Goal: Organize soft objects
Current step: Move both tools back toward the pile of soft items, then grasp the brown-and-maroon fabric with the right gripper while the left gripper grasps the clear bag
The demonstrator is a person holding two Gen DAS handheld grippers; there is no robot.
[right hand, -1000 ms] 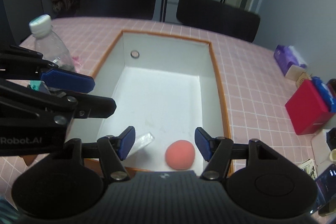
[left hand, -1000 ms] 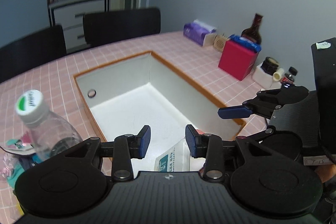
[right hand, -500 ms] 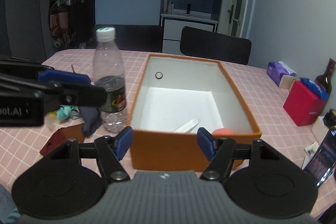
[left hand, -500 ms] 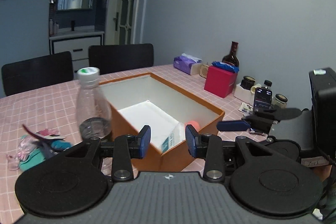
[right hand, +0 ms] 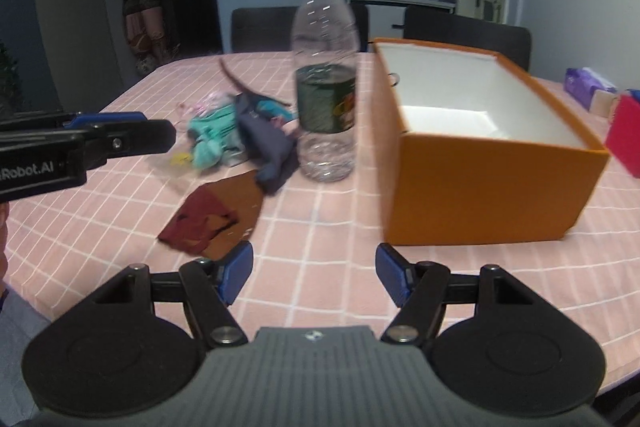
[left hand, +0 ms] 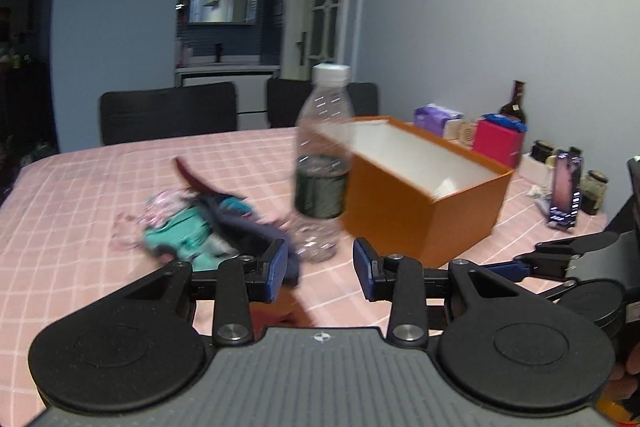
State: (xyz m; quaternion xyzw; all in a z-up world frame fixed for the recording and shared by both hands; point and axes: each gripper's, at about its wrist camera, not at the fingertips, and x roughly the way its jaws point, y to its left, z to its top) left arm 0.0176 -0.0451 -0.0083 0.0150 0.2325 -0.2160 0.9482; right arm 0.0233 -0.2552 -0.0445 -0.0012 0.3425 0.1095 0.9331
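Observation:
A heap of soft cloth items lies on the pink checked table: a teal piece [right hand: 212,135], a navy piece [right hand: 272,151] and a maroon-and-brown folded cloth [right hand: 216,219]. The heap also shows blurred in the left wrist view [left hand: 188,223]. An open orange box [right hand: 488,179] stands right of it, also in the left wrist view [left hand: 424,203]. My left gripper [left hand: 320,271] is open and empty, just in front of the heap and bottle. My right gripper [right hand: 314,277] is open and empty, low over the table near the maroon cloth.
A clear plastic water bottle [right hand: 325,83] stands between the heap and the box. A red box [left hand: 498,143], a tissue pack [left hand: 436,115], a dark bottle [left hand: 514,105], jars and a phone [left hand: 564,191] sit at the right. Black chairs [left hand: 168,111] stand behind the table.
Both grippers pulled back from above the box and dropped low, swinging left toward the cloth heap. Both stayed open and empty.

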